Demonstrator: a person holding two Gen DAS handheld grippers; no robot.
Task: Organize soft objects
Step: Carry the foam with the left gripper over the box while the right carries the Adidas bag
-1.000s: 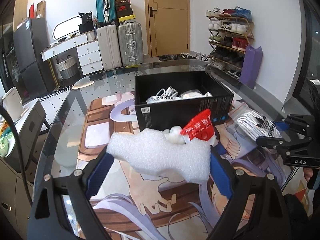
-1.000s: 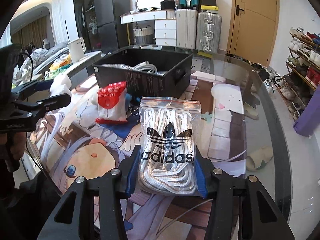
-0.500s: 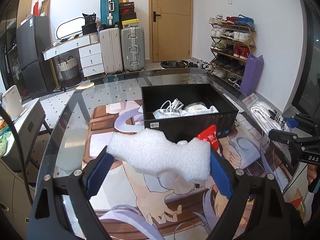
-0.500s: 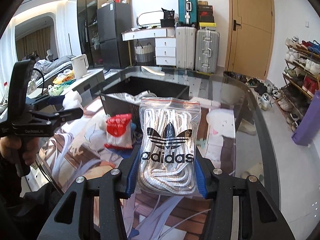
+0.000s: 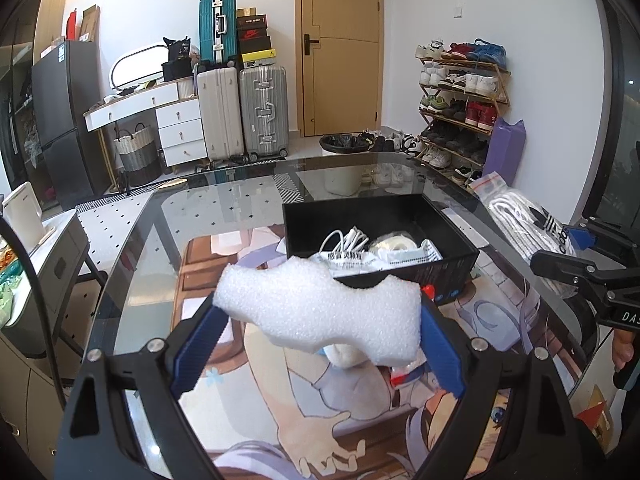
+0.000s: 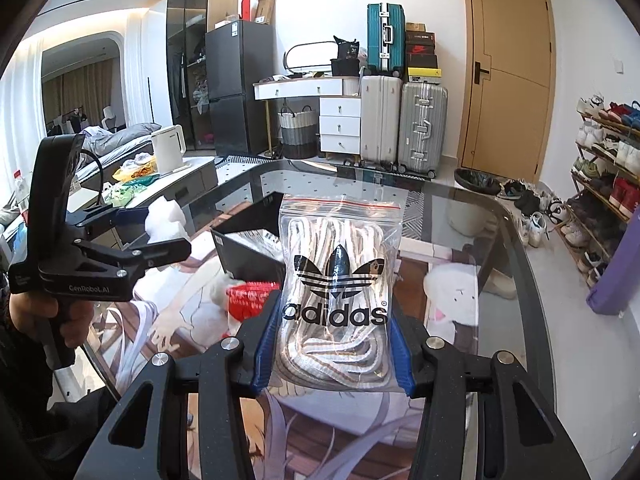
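My left gripper [image 5: 318, 334] is shut on a white foam piece [image 5: 320, 308] and holds it in the air, near side of the black box [image 5: 380, 236]. My right gripper [image 6: 332, 352] is shut on a clear zip bag of white laces [image 6: 340, 276] with an Adidas logo, held up above the table right of the box [image 6: 248, 252]. The box holds white cables and a tape roll [image 5: 394, 243]. A red-and-white pouch [image 6: 248, 300] and a small white soft thing [image 5: 346, 354] lie on the mat in front of the box.
The glass table [image 5: 240, 192] carries an anime print mat [image 5: 304, 420]. A white plush shape [image 6: 452, 296] lies on the table's right side. Suitcases, drawers, a door and a shoe rack stand beyond the table's far edge.
Both grippers have risen with their loads. The box now sits lower and farther in both views, and the red pouch is mostly hidden behind the foam.
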